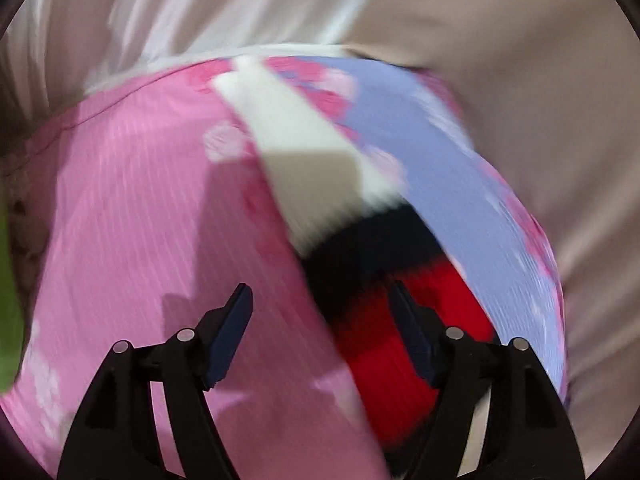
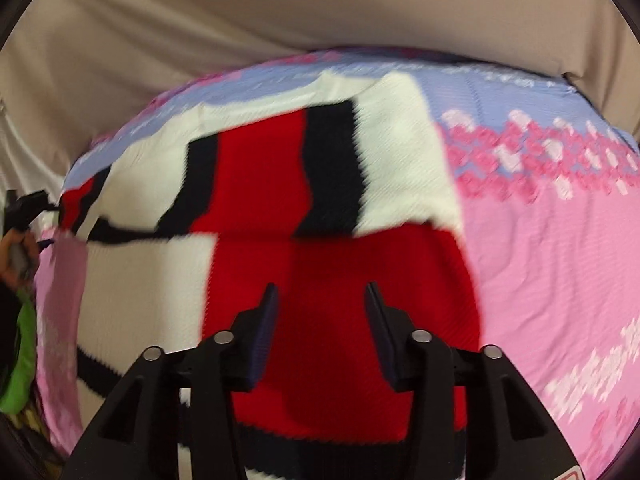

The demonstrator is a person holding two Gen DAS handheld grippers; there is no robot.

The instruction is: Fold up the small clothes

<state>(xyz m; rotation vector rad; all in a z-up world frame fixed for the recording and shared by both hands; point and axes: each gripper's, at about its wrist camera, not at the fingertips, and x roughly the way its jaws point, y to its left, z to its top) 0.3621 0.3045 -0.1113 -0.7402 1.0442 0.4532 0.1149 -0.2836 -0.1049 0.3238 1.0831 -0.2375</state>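
My left claw (image 1: 320,300) stood wide, its fingers apart with nothing between them, just above the clothes. Under it lay a pink cloth (image 1: 132,208) with pale flowers and a lilac band (image 1: 452,168) along its far side. A knitted piece in cream, black and red (image 1: 320,152) ran slantwise across that cloth, its red end close by my left claw's right finger; the blur kept me from telling whether they touched.

My right claw (image 2: 320,300) was also wide and held nothing. It hung over the red patch of the knitted piece (image 2: 328,280), which lay spread on the pink cloth (image 2: 560,260), folded so that one striped layer sat on another. The pink cloth showed on both sides of the knit and the lilac band (image 2: 500,92) beyond it. Everything rested on a beige sheet (image 2: 280,8), rumpled into soft folds. At the left edge of the right view I saw something green (image 2: 20,360) and part of my other claw.
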